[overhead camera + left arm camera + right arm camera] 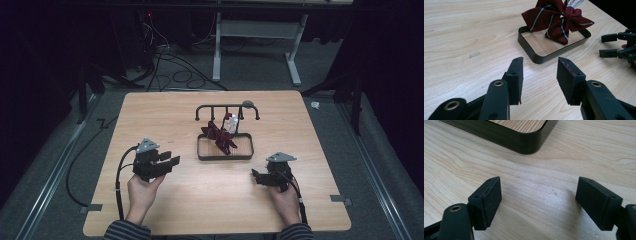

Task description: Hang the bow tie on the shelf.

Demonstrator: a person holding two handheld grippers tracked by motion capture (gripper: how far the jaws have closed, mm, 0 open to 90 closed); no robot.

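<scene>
right now both grippers sit low over the wooden table, each held in a hand, nothing in either one. left gripper is at the left near side, jaws parted a moderate way with bare tabletop between them; in the left gripper view its pads point toward the tray, one pad showing a reddish smear along its edge. right gripper is at the right near side, jaws spread wide, also empty; in the right gripper view the wood grain shows between the pads and a rounded corner of the tray lies just ahead.

dark shallow tray sits mid-table, between and beyond the two grippers, wood-look floor inside. dark red bow with thin white stripes rests partly in the tray, leaning up over its far rim; something pale or clear sits behind it, too small to make out. black rack with hooks stands right behind the tray, a grey round piece on its top bar.

no brand, label or readable writing on anything. small pale tape scrap lies on the table left of the tray in the left gripper view.
</scene>
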